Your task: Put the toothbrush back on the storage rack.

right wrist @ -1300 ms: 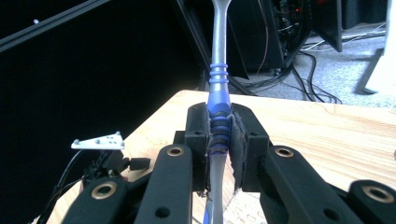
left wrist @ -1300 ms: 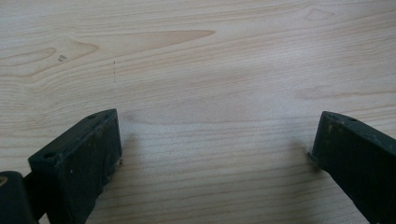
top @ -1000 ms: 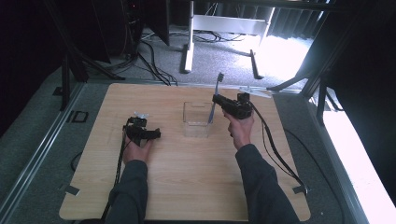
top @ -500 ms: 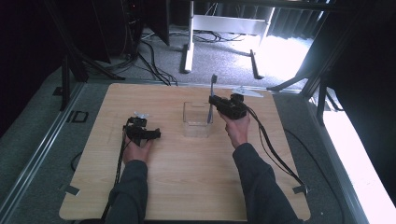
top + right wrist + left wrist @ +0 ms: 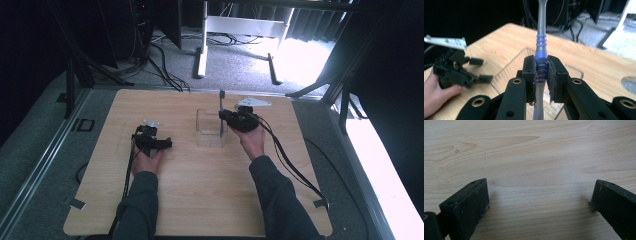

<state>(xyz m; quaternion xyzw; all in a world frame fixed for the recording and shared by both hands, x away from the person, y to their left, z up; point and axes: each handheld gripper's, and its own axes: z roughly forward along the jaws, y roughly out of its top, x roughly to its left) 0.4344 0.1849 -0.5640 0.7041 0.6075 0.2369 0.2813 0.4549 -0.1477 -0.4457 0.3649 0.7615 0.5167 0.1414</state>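
Now, right claw (image 5: 541, 75): squeezing a blue and grey toothbrush (image 5: 541, 47), holding it standing up
Toothbrush: hanging over the clear box (image 5: 209, 129) on the desk (image 5: 210, 195)
Left claw (image 5: 537, 202): sitting wide open, hovering close over bare wood

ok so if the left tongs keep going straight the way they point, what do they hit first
Most likely the bare wooden table: the open left tongs look down onto its surface, with nothing between or ahead of them, though the gap is hard to judge.
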